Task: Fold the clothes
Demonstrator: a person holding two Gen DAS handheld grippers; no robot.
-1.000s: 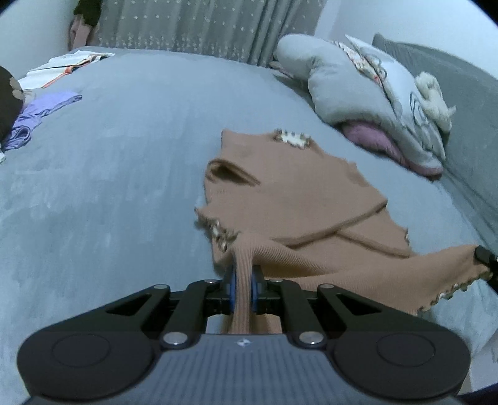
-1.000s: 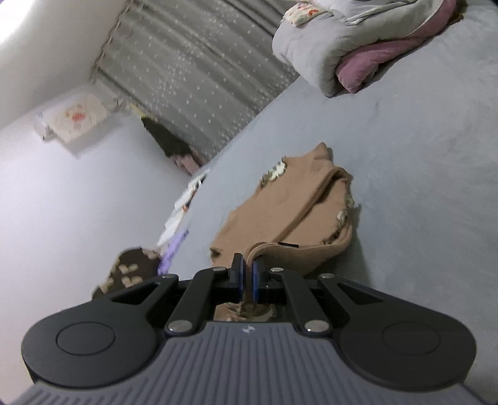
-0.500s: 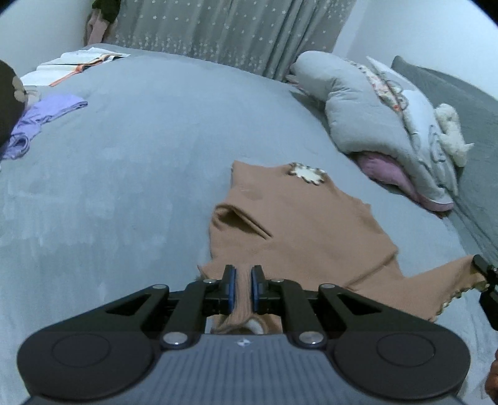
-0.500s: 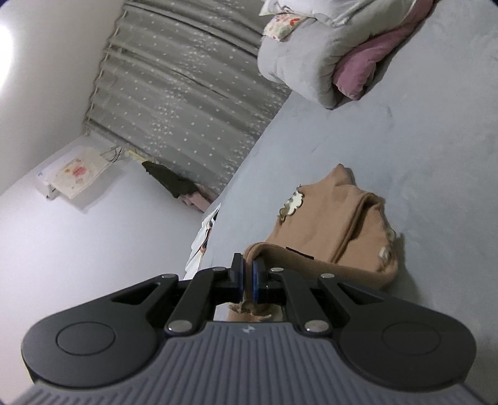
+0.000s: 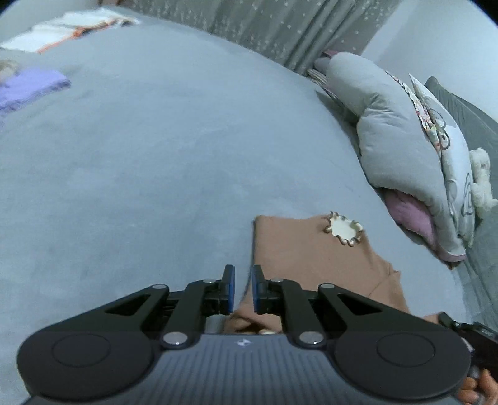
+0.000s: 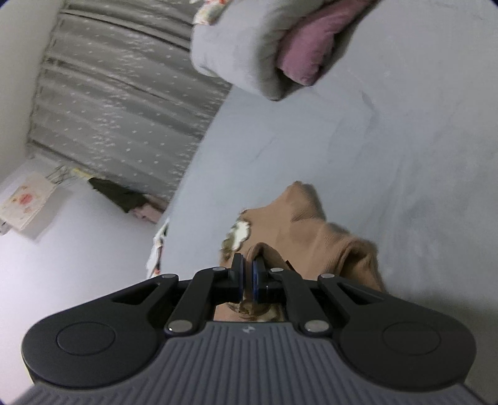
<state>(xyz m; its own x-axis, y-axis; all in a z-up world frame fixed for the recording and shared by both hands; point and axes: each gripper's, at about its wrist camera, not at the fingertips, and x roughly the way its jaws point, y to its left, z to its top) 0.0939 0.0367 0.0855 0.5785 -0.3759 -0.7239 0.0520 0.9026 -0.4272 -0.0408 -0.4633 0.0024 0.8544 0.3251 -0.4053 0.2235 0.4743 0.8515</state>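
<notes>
A brown knit garment (image 5: 311, 258) with a cream flower patch (image 5: 344, 230) lies on the grey bed (image 5: 140, 174). My left gripper (image 5: 242, 288) hangs over its left edge with a small gap between the blue pads; brown cloth shows low between and under them. My right gripper (image 6: 247, 277) is shut on a fold of the same garment (image 6: 314, 236), lifted off the bed. The right gripper's tip shows at the lower right of the left wrist view (image 5: 467, 330).
A grey duvet with a pink lining (image 5: 401, 155) and pillows lie at the bed's right side. A purple cloth (image 5: 28, 88) and white papers (image 5: 68, 26) lie at the far left. A grey dotted curtain (image 6: 124, 102) hangs behind.
Both grippers have carried the garment's near edge forward over itself towards the flower patch. The left pads have parted a little since a second ago.
</notes>
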